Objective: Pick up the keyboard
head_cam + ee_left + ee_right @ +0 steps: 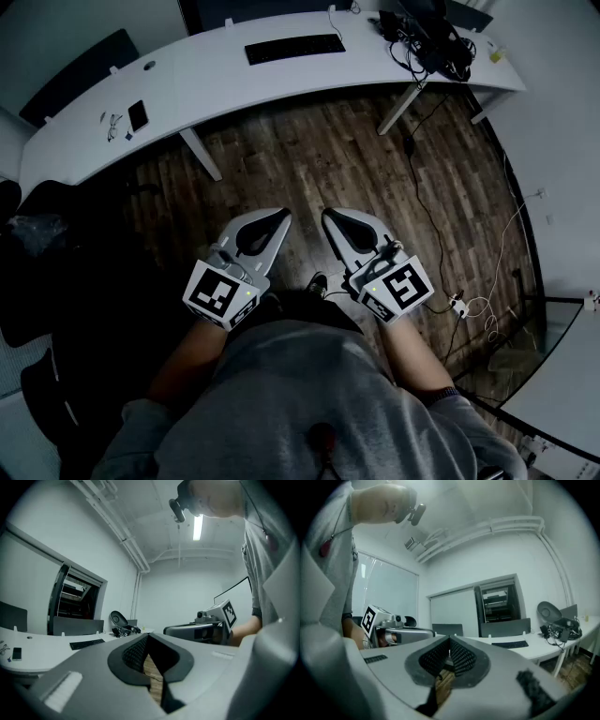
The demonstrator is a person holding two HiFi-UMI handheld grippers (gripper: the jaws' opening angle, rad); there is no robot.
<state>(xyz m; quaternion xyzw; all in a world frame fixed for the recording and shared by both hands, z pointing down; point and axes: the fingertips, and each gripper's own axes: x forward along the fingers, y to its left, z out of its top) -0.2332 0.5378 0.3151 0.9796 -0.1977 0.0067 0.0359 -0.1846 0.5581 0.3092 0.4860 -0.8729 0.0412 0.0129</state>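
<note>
A dark wood-plank floor (356, 169) fills the middle of the head view. Across its far side runs one long curved white tabletop (216, 84), resting on two slanted white legs (202, 155).

Near the bottom edge is one person in a grey sweatshirt (300, 403), both forearms stretched forward over the floor. Each hand holds one of two grey grippers, and each gripper carries one cube with black-and-white square markers.

The left gripper (281, 217) and the right gripper (328, 216) lie side by side, level, their tips leaning toward each other and well short of the tabletop. On both, the fingers are pressed together at the tips with nothing between them; each gripper's own view shows the ribbed black pads (136, 651) meeting, with only floor planks in the slit behind.

One heap of black cables and gear (427, 37) sits at the far right end of the tabletop.

One flat black rectangular keyboard (293, 48) lies on the tabletop's far middle, left of that heap, well apart from both grippers.

One small black phone (138, 115) lies flat toward the left end of the tabletop.
</note>
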